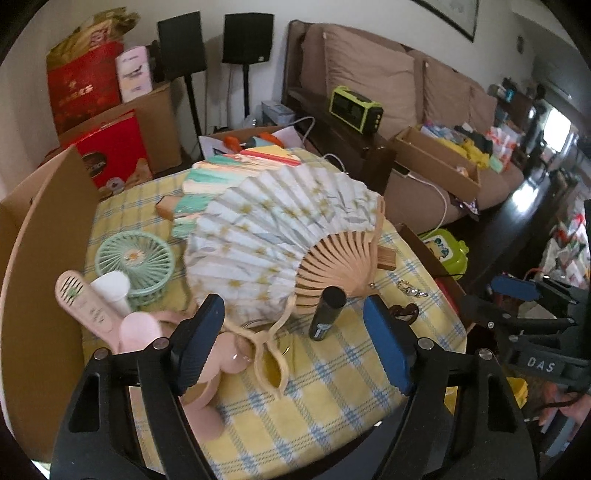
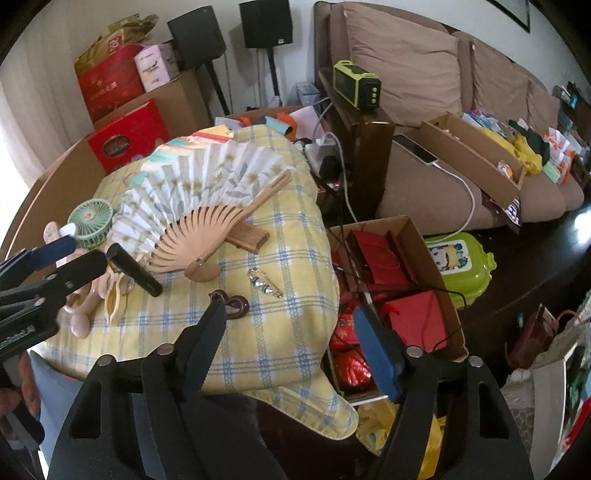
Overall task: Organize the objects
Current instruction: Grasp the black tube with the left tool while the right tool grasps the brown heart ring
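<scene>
Cluttered living room, with a brown sofa [image 1: 373, 74] and two black speakers [image 2: 266, 22] behind a counter draped in a yellow-and-blue checked cloth [image 1: 325, 373]. Spread wide across the cloth's middle, a white paper folding fan [image 1: 273, 236] with wooden ribs, overlapping a second, green-and-pink striped fan [image 1: 236, 166] behind it. Just left of the white fan, a mint-green mini electric fan [image 1: 136, 258], with a pink handheld fan [image 1: 85, 302] lying against its near side. At the white fan's pivot, standing upright, a black cylinder [image 1: 327, 312] (tilted over toward the left claw in the right wrist view). Near it, a looped beige cord [image 1: 269, 350], a dark brown pretzel-shaped trinket [image 2: 231, 301] and a silver keychain clip [image 2: 264, 282]. Left claw [image 1: 295, 347] poised low over the near edge, blue pads wide apart, holding nothing, cylinder between and just beyond them. Right claw [image 2: 288, 345] parted and holding nothing too, hanging over the counter's right edge, above a cardboard box of red bags [image 2: 395, 280] on the floor.
</scene>
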The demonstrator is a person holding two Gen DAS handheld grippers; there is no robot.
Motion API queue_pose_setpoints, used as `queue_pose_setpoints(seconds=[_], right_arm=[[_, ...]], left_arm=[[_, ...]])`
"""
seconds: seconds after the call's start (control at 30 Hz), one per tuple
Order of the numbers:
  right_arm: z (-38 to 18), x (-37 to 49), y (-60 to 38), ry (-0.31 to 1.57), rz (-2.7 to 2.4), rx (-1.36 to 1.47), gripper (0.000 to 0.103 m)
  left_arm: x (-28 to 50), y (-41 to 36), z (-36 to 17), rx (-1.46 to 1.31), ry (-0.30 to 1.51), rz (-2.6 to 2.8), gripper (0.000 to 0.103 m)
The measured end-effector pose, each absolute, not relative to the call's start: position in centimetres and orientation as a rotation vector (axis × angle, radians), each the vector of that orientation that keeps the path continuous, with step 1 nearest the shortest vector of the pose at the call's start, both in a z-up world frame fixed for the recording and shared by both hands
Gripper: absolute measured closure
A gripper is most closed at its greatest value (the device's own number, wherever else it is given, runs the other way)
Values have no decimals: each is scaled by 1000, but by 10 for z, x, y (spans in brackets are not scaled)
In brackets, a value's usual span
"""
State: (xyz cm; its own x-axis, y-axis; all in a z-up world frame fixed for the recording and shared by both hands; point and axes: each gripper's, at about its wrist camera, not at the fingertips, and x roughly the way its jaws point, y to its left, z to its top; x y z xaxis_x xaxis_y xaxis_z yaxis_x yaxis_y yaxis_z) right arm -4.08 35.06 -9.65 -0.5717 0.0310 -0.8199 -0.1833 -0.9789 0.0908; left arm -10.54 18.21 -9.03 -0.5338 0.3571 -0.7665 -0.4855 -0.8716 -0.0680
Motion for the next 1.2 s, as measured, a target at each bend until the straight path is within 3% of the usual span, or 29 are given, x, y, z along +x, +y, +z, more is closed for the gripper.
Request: queue_pose_setpoints(seconds=[0.07, 0.23, 0.33, 0.4, 0.5, 0.87, 1.2], right_arm=[[-99, -42, 351, 246, 2664, -1399, 38], [-107, -43, 358, 271, 2646, -1426, 49], [-110, -43, 364, 282, 2635, -1426, 52], [-110, -44, 368, 291, 2635, -1426, 58], [-111, -47, 372, 310, 2645, -1433, 61], [-115, -59, 352, 305, 2727, -1513, 63], [-139, -76, 323, 226, 2729, -1571, 51]], left_arm=[[-106, 189, -92, -1134, 229, 2376, 29], [-111, 204, -97, -1131, 260, 2358, 41], [-117, 209, -103, -1153, 263, 2349, 60], [-122, 210, -108, -1178, 233, 2321, 78], [-127, 209, -115, -1197, 188, 2280, 87], [-121, 201, -99, -1145, 133, 2255, 88], [-112, 169, -74, -1123, 64, 2272, 88]])
